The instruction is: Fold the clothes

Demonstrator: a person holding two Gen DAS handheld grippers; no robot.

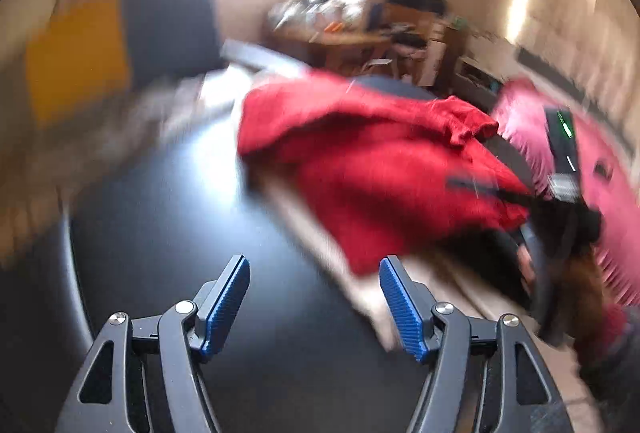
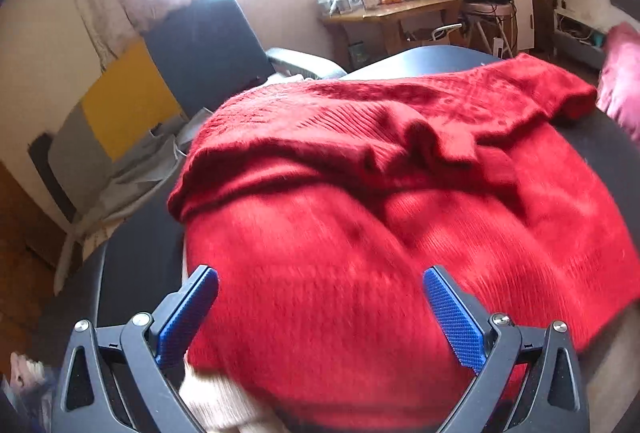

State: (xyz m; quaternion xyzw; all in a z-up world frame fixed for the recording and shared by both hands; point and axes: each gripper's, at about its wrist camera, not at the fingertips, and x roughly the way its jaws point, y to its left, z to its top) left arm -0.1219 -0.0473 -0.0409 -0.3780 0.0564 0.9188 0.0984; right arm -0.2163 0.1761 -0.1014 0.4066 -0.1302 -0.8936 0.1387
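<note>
Nearest the right wrist camera, the right gripper [image 2: 320, 313] stands wide open with nothing held, its ribbed blue pads [image 2: 454, 317] either side of the near hem of the red sweater [image 2: 360, 201], a fuzzy rib-knit lying rumpled on the smooth dark table [image 2: 136, 257] over a cream garment [image 2: 216, 401]. The left gripper [image 1: 314, 303] is equally wide and empty above bare table, well short of the sweater. A careless pinch could catch both layers, and the loose knit may slide or sag out of shape.

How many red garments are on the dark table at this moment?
1. A red sweater lies spread and rumpled across the dark table, under the open right gripper. Something cream shows beneath its near edge; more could be hidden.
</note>
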